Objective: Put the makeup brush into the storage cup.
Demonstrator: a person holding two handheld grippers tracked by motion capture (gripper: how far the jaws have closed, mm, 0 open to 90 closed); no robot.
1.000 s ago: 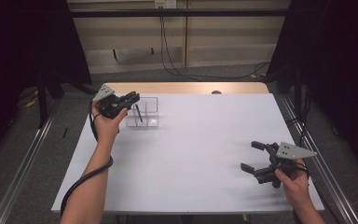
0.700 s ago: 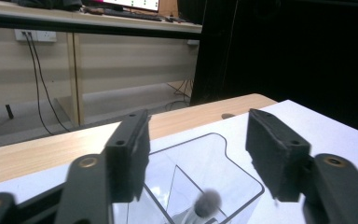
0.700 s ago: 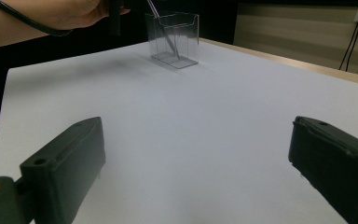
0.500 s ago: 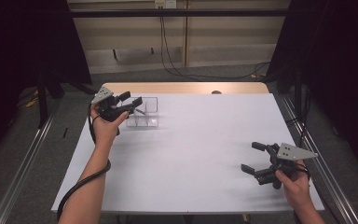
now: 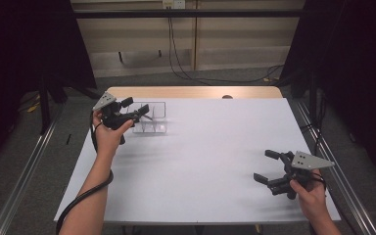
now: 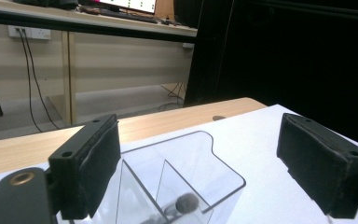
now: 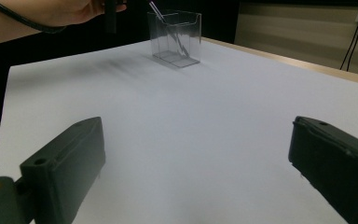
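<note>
The left tongs (image 5: 136, 109) are hovering above the clear holder (image 5: 152, 122) at the surface's (image 5: 205, 161) far left, having just been opening wide, empty; a pen (image 6: 179, 205) is standing inside. Release seems done; next, pulling away. The right tongs (image 5: 269, 166) are resting wide, empty.

no text, label, brand, number or sign can be read anywhere here. the monitor (image 6: 127, 4) at the top of the left gripper view shows only small coloured marks, too tiny to make out.
</note>
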